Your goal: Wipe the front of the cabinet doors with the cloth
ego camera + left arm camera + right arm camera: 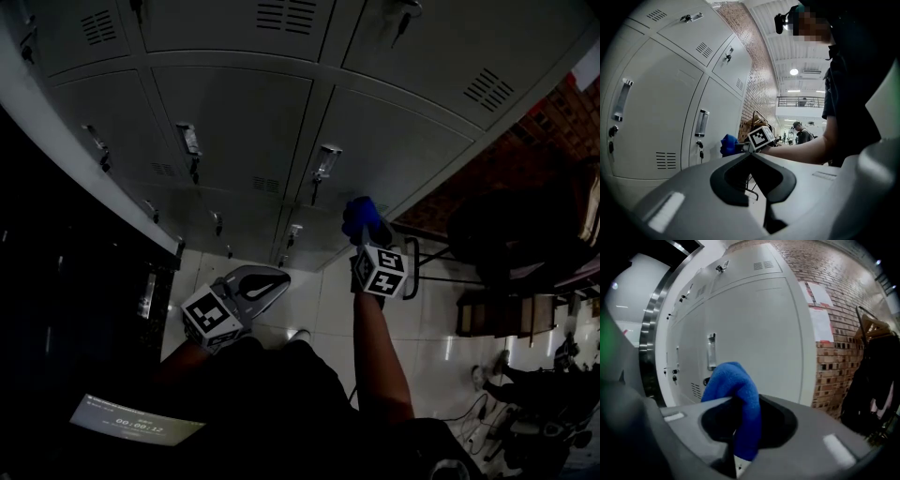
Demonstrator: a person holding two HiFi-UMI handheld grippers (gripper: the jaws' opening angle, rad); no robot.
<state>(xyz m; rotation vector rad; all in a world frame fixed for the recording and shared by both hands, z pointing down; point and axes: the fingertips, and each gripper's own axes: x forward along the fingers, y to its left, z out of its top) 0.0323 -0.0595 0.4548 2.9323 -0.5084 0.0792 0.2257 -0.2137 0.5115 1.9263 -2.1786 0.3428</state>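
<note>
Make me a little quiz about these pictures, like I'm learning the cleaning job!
1. True or false: the left gripper holds the cloth.
2. What colour is the cloth? A red, B blue, C yellow.
3. Fill in: the wall beside the cabinet doors is made of ___.
Key: 1 false, the right gripper pinches it between its fingers; 2 B; 3 brick.
</note>
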